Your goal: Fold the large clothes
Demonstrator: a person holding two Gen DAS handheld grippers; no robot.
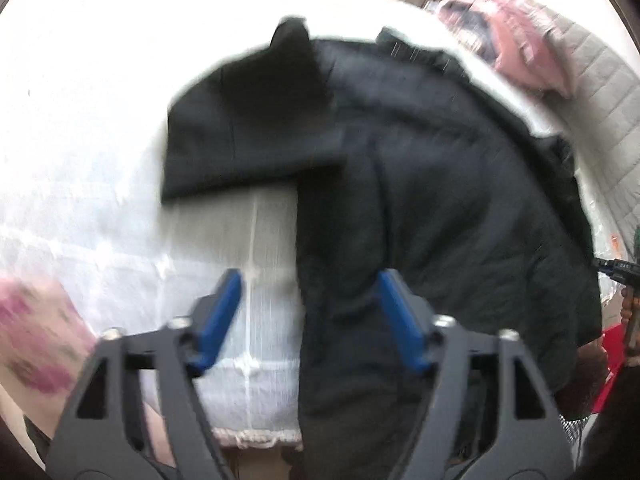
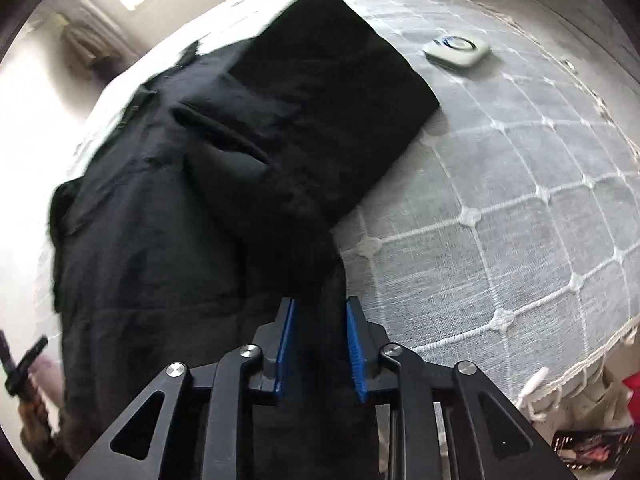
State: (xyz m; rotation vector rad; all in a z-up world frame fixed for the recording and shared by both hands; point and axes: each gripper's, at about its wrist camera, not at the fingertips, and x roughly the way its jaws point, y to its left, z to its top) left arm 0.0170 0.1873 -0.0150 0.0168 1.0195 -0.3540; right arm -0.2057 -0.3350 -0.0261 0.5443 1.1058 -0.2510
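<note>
A large black jacket (image 1: 440, 184) lies spread on a bed with a white netted cover (image 1: 80, 160). One sleeve (image 1: 248, 136) is laid out to the left. My left gripper (image 1: 310, 280) is open, its blue pads astride the jacket's left hem edge. In the right wrist view the jacket (image 2: 200, 200) fills the left, with its other sleeve (image 2: 340, 72) stretched out across the bed cover (image 2: 500, 220). My right gripper (image 2: 320, 308) is partly open, with the jacket's near edge lying between its pads; a grip cannot be told.
A pink bundle in plastic (image 1: 516, 40) lies at the far right of the bed. A small white device (image 2: 456, 50) sits on the cover beyond the sleeve. The bed's fringed edge (image 2: 560, 376) is near, with red items (image 2: 632, 392) below.
</note>
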